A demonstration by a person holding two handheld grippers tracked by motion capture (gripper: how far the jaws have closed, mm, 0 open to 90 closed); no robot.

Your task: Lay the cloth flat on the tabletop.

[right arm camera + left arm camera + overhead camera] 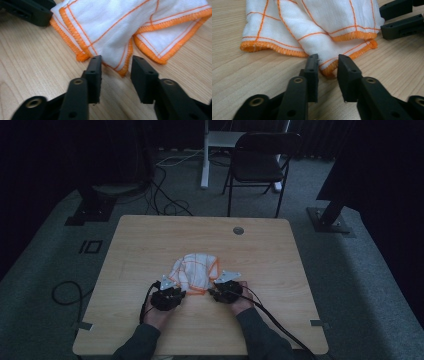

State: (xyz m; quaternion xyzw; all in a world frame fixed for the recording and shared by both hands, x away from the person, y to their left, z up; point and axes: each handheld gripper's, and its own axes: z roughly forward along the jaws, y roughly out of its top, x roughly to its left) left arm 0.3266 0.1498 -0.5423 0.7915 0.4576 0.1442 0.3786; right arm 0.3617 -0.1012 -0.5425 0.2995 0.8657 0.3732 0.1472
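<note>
A white cloth (195, 270) with orange grid lines and orange hems lies crumpled near the front middle of the wooden table (145, 240). My left gripper (179, 288) sits at the cloth's near left edge. In the left gripper view the cloth (317, 22) has a hemmed corner lying between the jaws of my left gripper (328, 60), which stand apart, open. My right gripper (213, 288) is at the cloth's near right edge. In the right gripper view a folded corner of the cloth (112, 22) lies in the gap of my right gripper (116, 61), also open.
A round cable hole (238, 230) is set in the table's far side. Beyond the table, a black folding chair (260, 160) stands on the carpet, with cables on the floor at left. Each gripper's cable trails back over the table's near edge.
</note>
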